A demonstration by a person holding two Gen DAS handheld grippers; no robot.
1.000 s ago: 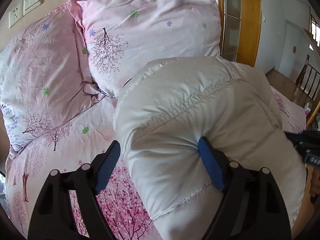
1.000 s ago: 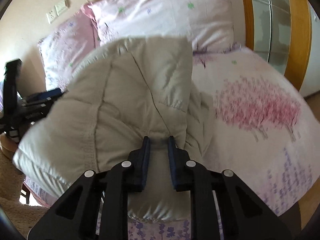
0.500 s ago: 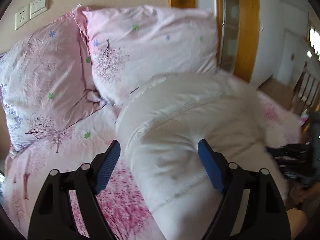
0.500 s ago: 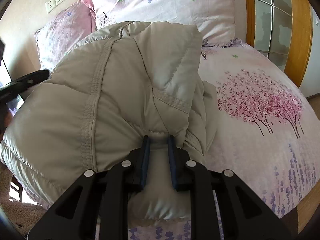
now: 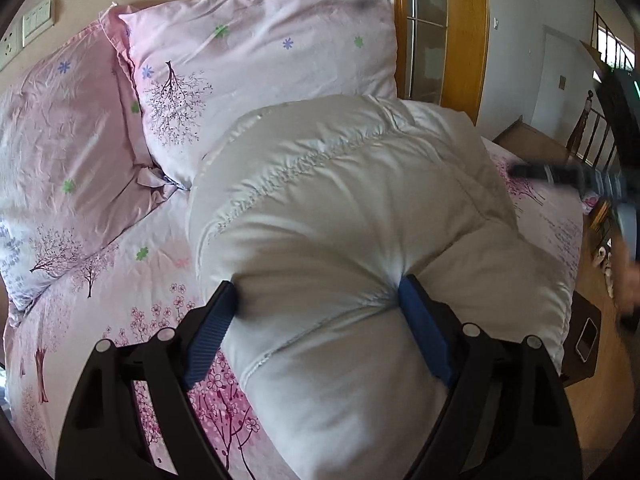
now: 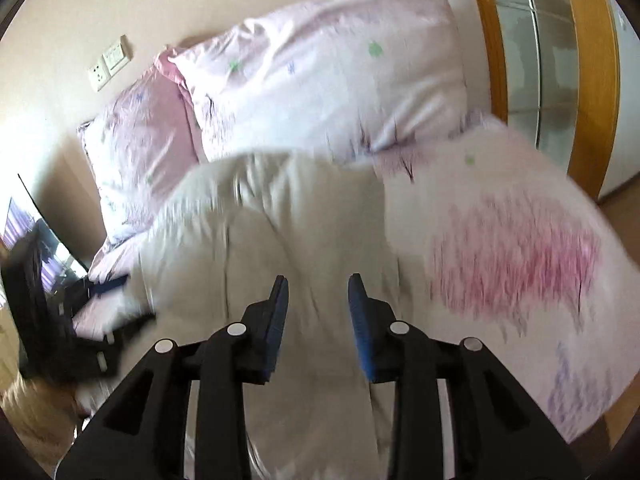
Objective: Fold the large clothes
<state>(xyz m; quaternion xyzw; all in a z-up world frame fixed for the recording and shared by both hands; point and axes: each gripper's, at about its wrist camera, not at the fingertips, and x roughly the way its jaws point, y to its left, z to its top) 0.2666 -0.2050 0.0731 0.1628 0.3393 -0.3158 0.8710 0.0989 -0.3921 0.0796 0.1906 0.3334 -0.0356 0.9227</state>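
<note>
Your left gripper is clenched wide around a thick roll of the white puffy jacket, its blue pads pressing dimples into the padding on either side. The jacket is bundled on the pink floral bed, lying from the near edge, where you stand, back toward the two pillows at the headboard end, its far end touching the lighter pillow. Your right gripper is released, its jaws apart and empty, hovering just above the jacket's near end; that view is blurred, so finer detail cannot be told. The jacket's long axis runs straight away from both grippers, toward the pillows. Only the left gripper has a grasp, so any next fold or press likely depends on it, with the right one free to take the fabric directly beneath it.
</note>
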